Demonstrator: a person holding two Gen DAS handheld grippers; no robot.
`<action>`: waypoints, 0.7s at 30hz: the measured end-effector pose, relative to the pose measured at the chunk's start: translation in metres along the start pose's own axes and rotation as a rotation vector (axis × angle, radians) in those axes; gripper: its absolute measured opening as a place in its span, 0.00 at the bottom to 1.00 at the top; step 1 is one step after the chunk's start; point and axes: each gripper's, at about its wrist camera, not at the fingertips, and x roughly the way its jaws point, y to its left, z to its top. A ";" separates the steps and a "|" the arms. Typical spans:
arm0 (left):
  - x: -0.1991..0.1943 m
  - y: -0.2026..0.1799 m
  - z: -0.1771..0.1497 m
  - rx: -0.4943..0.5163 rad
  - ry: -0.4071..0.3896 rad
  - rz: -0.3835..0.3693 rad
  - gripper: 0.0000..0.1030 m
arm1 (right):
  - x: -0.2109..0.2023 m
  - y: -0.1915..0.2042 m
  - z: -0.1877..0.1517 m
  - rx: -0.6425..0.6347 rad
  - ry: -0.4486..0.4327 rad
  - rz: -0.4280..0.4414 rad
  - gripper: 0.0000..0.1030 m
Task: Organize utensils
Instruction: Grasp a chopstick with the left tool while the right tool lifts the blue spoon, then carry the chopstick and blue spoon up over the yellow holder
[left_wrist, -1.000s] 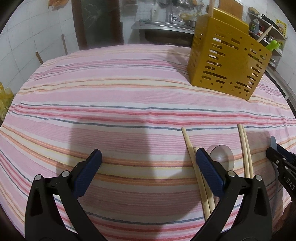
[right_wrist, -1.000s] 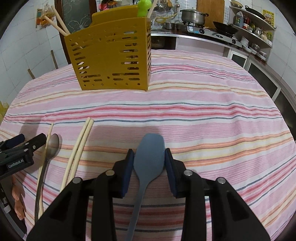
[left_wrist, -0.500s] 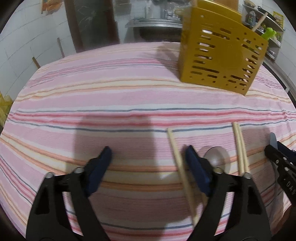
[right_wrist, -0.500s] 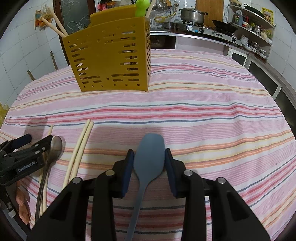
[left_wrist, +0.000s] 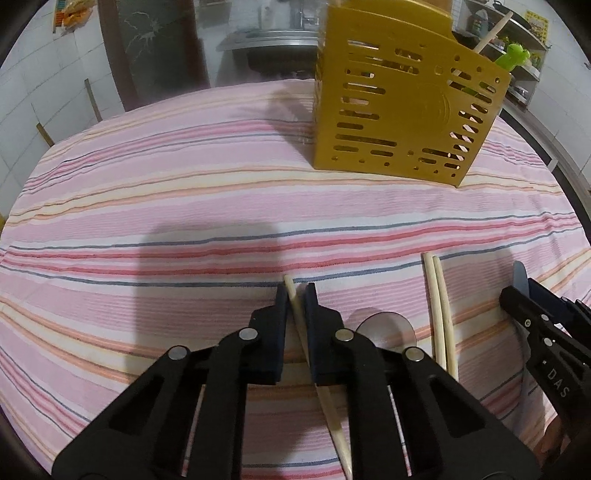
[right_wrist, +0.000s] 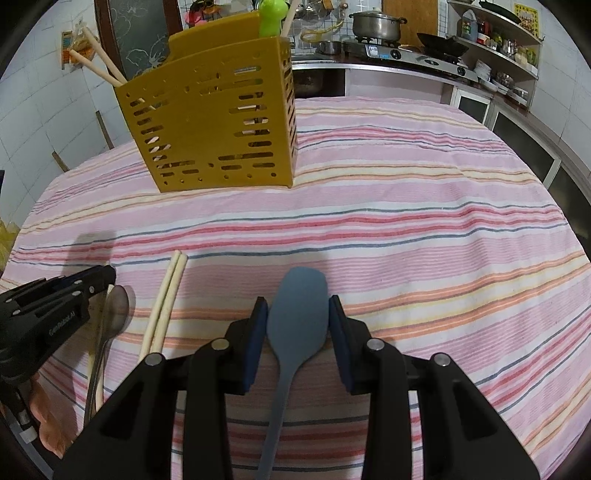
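Observation:
My left gripper (left_wrist: 295, 293) points down at the striped tablecloth, its jaws closing the last bit, pads pressing on a single wooden chopstick (left_wrist: 328, 406) that lies on the cloth. Just right of it lie a metal spoon (left_wrist: 386, 325) and a pair of chopsticks (left_wrist: 441, 314). My right gripper (right_wrist: 297, 308) is shut on the bowl of a blue spoon (right_wrist: 295, 317), low over the cloth. The yellow slotted utensil holder (right_wrist: 214, 122) stands upright farther back, with chopsticks (right_wrist: 99, 62) and a green utensil (right_wrist: 271, 18) in it. The left gripper (right_wrist: 105, 277) shows at that view's left.
The tablecloth (left_wrist: 184, 206) covers the table between the grippers and the holder. A counter with a stove and pot (right_wrist: 376, 26) and shelves (right_wrist: 498, 40) runs behind the table. Tiled wall and a dark door (left_wrist: 155, 48) stand at the back left. A hand (right_wrist: 48, 417) holds the left gripper.
My left gripper moved right and forward over the single chopstick and its jaws closed from wide open onto it. The right gripper kept still with the blue spoon.

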 end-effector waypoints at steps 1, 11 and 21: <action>-0.001 0.001 0.000 -0.004 -0.003 -0.005 0.08 | -0.002 -0.001 0.000 0.002 -0.008 0.004 0.33; -0.053 0.005 -0.001 0.003 -0.170 -0.043 0.04 | -0.034 0.000 0.001 0.001 -0.139 0.030 0.33; -0.124 0.023 -0.013 -0.002 -0.405 -0.032 0.04 | -0.075 0.009 -0.005 -0.036 -0.311 0.014 0.33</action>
